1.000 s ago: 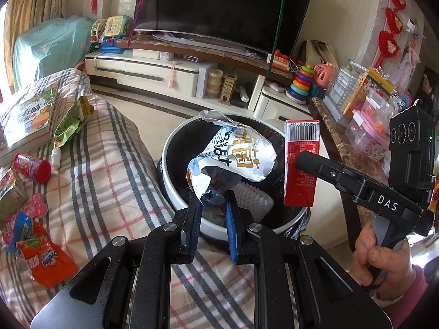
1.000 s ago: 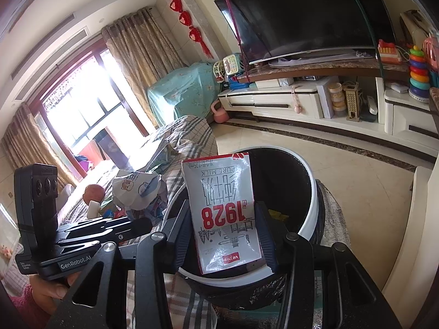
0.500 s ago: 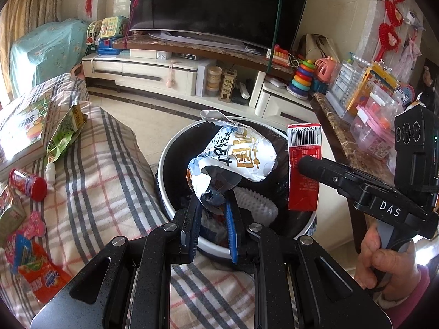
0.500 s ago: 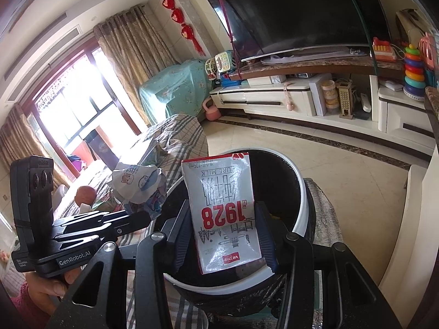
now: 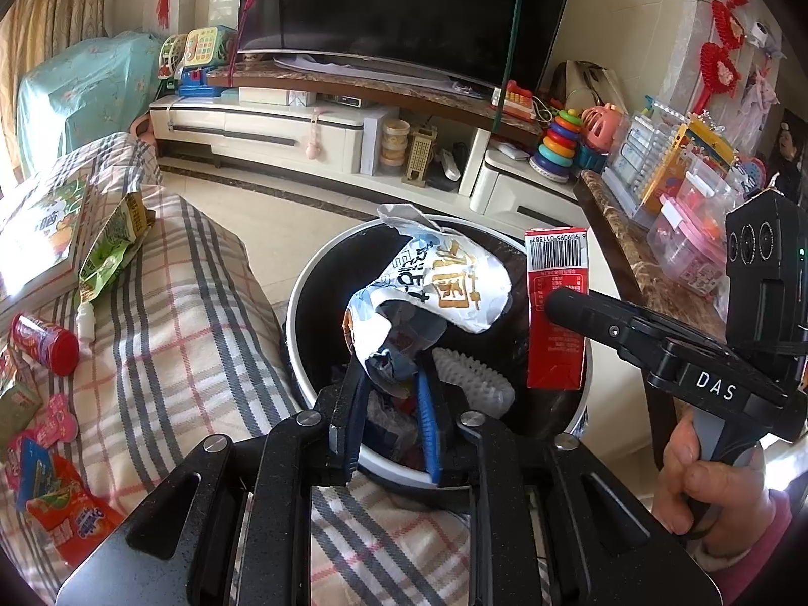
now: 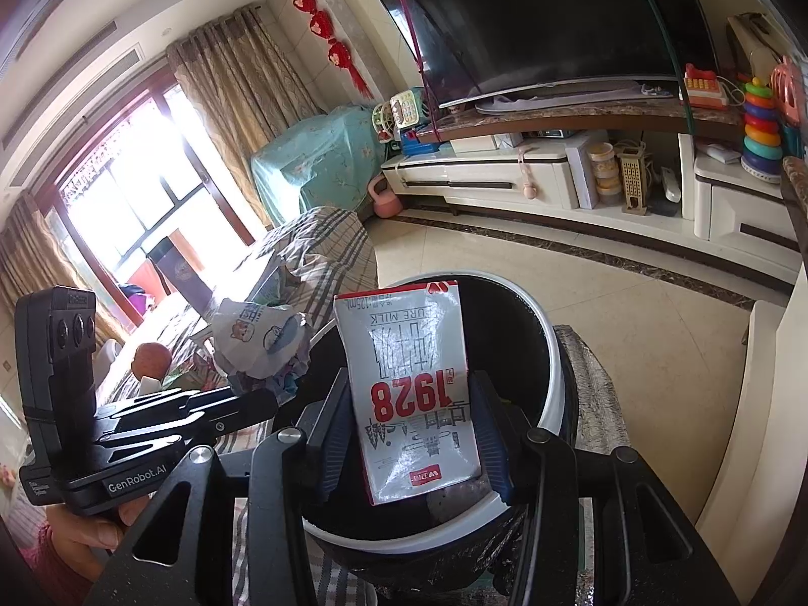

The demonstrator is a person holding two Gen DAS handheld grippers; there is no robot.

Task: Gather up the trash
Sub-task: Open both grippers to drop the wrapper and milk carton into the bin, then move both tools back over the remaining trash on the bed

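Note:
A crumpled white snack wrapper [image 5: 454,283] stands over the black, white-rimmed bin [image 5: 298,313]. Its twisted lower end sits between the fingers of my left gripper [image 5: 391,379], whose jaws are opening slightly while the pads still touch it. A red and white milk carton [image 6: 414,394] hangs upside down over the bin's rim [image 6: 553,379], with my right gripper [image 6: 409,384] shut on its sides. In the left wrist view the carton [image 5: 555,272] shows its barcode end, to the right of the wrapper. The right wrist view has the wrapper [image 6: 257,338] at its left.
Loose trash lies on the plaid cloth [image 5: 192,333] left of the bin: a red can [image 5: 45,348], an orange packet [image 5: 65,520], a green packet [image 5: 108,247]. A white ribbed piece [image 5: 469,379] lies inside the bin. A cluttered marble side table [image 5: 636,262] stands to the right.
Both views have shifted only slightly. The wrapper and the carton stay in the grippers above the bin's opening.

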